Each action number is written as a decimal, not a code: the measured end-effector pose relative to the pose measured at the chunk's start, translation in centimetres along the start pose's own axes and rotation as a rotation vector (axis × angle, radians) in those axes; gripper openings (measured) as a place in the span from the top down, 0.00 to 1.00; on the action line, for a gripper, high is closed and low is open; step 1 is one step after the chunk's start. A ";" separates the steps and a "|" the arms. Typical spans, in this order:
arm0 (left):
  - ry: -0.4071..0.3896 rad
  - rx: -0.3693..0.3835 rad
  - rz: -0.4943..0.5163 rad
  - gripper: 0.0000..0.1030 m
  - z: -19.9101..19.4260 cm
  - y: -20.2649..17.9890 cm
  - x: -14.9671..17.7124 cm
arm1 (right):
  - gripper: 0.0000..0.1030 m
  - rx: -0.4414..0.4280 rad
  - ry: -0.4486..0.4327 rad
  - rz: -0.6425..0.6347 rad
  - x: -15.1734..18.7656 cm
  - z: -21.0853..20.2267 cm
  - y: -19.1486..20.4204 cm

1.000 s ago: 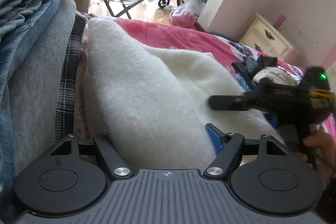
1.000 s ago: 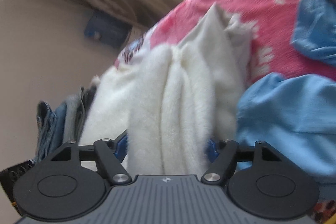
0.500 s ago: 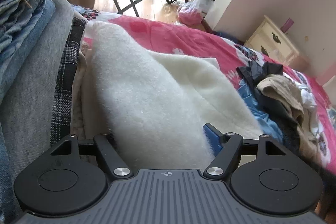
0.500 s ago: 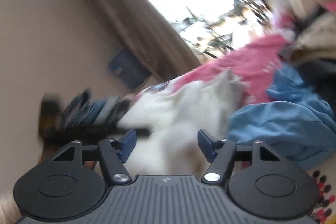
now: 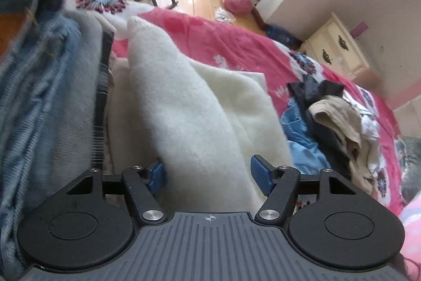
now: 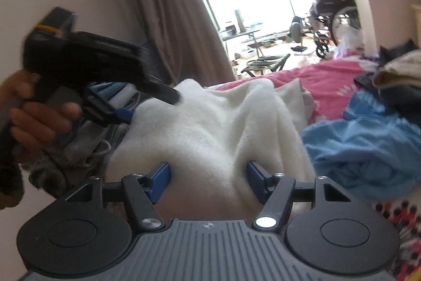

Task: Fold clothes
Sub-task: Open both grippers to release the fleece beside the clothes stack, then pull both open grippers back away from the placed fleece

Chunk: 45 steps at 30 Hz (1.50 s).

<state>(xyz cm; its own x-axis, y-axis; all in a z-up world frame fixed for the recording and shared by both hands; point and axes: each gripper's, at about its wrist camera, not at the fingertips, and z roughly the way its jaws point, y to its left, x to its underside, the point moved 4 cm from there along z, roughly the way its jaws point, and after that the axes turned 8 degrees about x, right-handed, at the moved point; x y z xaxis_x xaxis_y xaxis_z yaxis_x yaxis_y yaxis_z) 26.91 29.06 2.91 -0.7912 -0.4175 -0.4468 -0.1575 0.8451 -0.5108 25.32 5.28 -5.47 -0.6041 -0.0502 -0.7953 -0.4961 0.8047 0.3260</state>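
White fleece garment [image 5: 184,107] is bunched between both pairs of jaws; left gripper [image 5: 208,173] closing, right gripper [image 6: 209,181] opening. Edges should be squared before release.

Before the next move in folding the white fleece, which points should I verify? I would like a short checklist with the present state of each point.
1. White fleece between the jaws of the left gripper: ok; the jaws are closing.
2. Fleece between the jaws of the right gripper: ok; the jaws are opening.
3. Firm hold by either gripper: cannot tell.
4. The two grippers apart from each other: ok.
5. Fleece lying flat: not ok; it is bunched into ridges.
6. Blue garment clear of the fleece: cannot tell; it lies right beside the fleece's edge.
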 end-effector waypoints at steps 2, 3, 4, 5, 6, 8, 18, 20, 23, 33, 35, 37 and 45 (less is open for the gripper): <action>-0.042 0.009 0.035 0.35 -1.4 -0.5 0.7 | 0.33 0.003 0.003 -0.004 0.2 0.0 0.0; -0.068 0.017 0.057 0.35 -2.0 -0.8 1.1 | 0.33 0.007 0.008 -0.020 0.1 -0.3 0.2; -0.098 0.033 0.081 0.34 -2.8 -1.2 1.6 | 0.33 0.012 0.013 -0.037 0.1 -0.5 0.3; -0.135 0.062 0.113 0.33 -3.7 -1.8 2.1 | 0.34 0.016 0.018 -0.054 0.0 -0.7 0.5; -0.172 0.074 0.149 0.31 -4.5 -2.5 2.7 | 0.34 0.034 0.023 -0.079 0.0 -0.8 0.8; -0.225 0.085 0.252 0.27 -5.5 -3.9 4.3 | 0.41 0.054 -0.011 -0.112 -0.7 -2.1 0.9; -0.234 -0.071 0.619 0.31 -0.3 -3.8 14.1 | 0.67 0.145 0.107 -0.208 -0.3 -2.2 -0.7; -0.254 -0.103 0.735 0.30 0.5 -4.1 15.6 | 0.71 0.209 0.213 -0.174 1.3 -0.2 -2.7; -0.280 -0.181 0.873 0.24 1.4 -4.7 17.2 | 0.73 0.186 0.167 -0.134 -0.2 -1.8 -2.7; -0.343 -0.247 1.048 0.22 2.4 -4.0 19.7 | 0.74 0.161 -0.040 -0.364 -7.0 3.0 2.9; -0.350 -0.262 1.085 0.21 2.7 -3.7 20.2 | 0.74 0.191 0.005 -0.361 -7.0 6.1 2.0; -0.352 -0.267 1.120 0.21 3.0 -3.5 20.5 | 0.80 0.270 0.106 -0.415 -5.3 9.2 0.6; -0.358 -0.231 1.194 0.17 3.6 -3.4 20.5 | 0.76 0.370 0.107 -0.351 -3.8 8.7 -0.3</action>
<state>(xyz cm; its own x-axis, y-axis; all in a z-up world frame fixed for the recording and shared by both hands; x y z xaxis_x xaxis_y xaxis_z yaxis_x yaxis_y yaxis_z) 13.37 16.39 -7.18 -0.3140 0.6059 -0.7309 0.4136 0.7803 0.4691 33.20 10.35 -7.03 -0.5109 -0.3990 -0.7614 -0.4379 0.8830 -0.1690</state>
